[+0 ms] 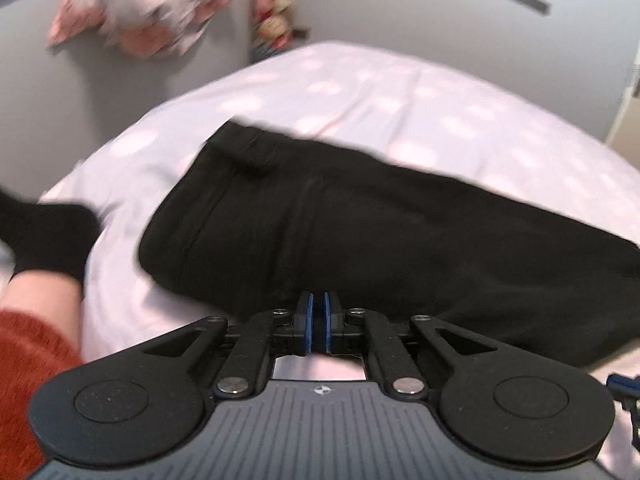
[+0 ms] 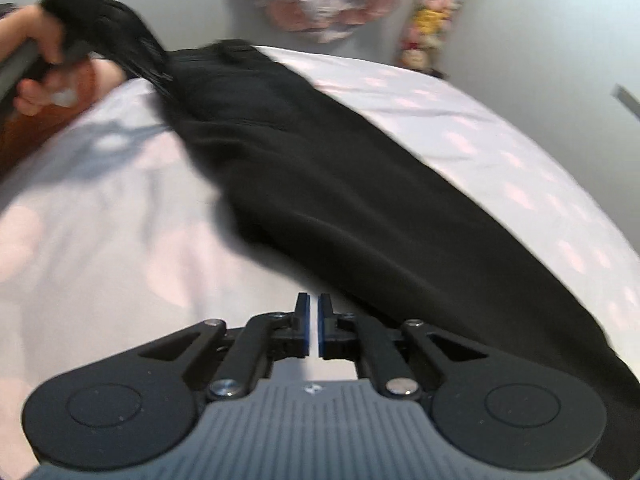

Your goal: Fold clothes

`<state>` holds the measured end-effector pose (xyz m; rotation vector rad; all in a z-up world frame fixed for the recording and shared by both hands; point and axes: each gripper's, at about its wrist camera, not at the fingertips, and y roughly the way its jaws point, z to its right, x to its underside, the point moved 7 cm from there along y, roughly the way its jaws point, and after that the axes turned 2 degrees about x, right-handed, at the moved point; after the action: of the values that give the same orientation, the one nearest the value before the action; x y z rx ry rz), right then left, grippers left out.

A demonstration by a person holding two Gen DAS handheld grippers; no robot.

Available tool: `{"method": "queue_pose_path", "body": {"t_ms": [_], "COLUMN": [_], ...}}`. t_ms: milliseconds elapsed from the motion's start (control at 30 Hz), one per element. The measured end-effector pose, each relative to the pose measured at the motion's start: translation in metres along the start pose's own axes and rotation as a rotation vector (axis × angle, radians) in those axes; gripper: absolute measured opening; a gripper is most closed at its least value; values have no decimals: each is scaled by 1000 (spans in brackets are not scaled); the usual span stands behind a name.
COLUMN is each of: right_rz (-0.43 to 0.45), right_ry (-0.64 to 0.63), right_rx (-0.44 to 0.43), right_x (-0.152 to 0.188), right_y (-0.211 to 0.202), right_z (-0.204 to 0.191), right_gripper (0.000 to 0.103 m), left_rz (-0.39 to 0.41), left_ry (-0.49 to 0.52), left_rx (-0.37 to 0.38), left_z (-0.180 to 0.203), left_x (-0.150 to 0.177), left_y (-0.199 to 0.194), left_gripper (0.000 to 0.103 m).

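1. A long black garment (image 1: 360,216) lay stretched across the bed (image 1: 440,92).
2. The left gripper (image 1: 316,322) had its fingers closed on nothing at the garment's near edge; the right gripper (image 2: 314,326) was likewise closed and empty, beside the cloth.
3. Risk, as I judged it: closed fingers could drag and bunch the fabric, spoiling the fold.
4. The sheet was pale with pink spots; grey walls stood behind.

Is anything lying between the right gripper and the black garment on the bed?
Nothing visible. The right gripper, jaws nearly shut and empty, sits over bare bedsheet beside the black garment's near edge.
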<state>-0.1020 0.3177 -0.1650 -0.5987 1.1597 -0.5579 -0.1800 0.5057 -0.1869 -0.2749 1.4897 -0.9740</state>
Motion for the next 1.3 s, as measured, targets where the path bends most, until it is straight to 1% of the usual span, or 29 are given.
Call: {"method": "queue_pose_path", "body": {"t_ms": [100,133,167,233,400,433,467,500,600,667,700,733,767,800,900,1000,1133,1233,1300], "right_rz": [-46,-48,-41,-31,12,17,20,28,56,69,67,60,57,63,76,71,42,34,8], "right_ry": [28,28,15,-22,-139,-161,-179,-196,-251,-300,-318,-329,-342,-357,-358,-363,-337,-318,-272], "right_rx": [55,76,93,127,108,102,94,90,80,93,95,86,88,104,115,109,95,101,69], "right_x": [18,21,22,25,10,7,5,2,-5,-8,-8,-6,-6,-6,-7,-3,8,13,16], "right_y": [8,11,15,20,38,42,47,51,61,67,68,66,65,61,45,35,46,44,37], "right_z": [17,22,24,27,21,20,17,15,6,-1,-5,-11,-14,-15,-13,-11,-14,-15,-15], "right_gripper": [6,8,11,39,42,43,43,43,44,40,30,13,11,7,6,5,5,6,0], "left_rz": [-5,-10,-17,-20,-46,-51,-58,-64,-73,-70,-68,-67,-65,-64,-55,-45,-31,-8,5], "left_ry": [45,64,84,133,95,85,72,68,80,84,84,84,74,60,48,81,42,3,-1], "left_rx": [77,94,109,107,70,63,55,46,17,17,19,21,30,42,56,48,50,9,-27], "left_z": [31,41,51,69,70,70,67,66,66,66,65,64,63,61,59,59,58,57,61], "left_x": [0,1,2,6,6,6,5,5,6,6,6,6,5,5,6,13,30,53,68], "left_y": [8,12,15,22,50,56,60,63,71,68,66,65,62,58,40,20,-2,-9,-10], "left_gripper": [10,11,15,21,22,21,17,15,14,13,13,13,13,13,13,14,14,15,15]}}
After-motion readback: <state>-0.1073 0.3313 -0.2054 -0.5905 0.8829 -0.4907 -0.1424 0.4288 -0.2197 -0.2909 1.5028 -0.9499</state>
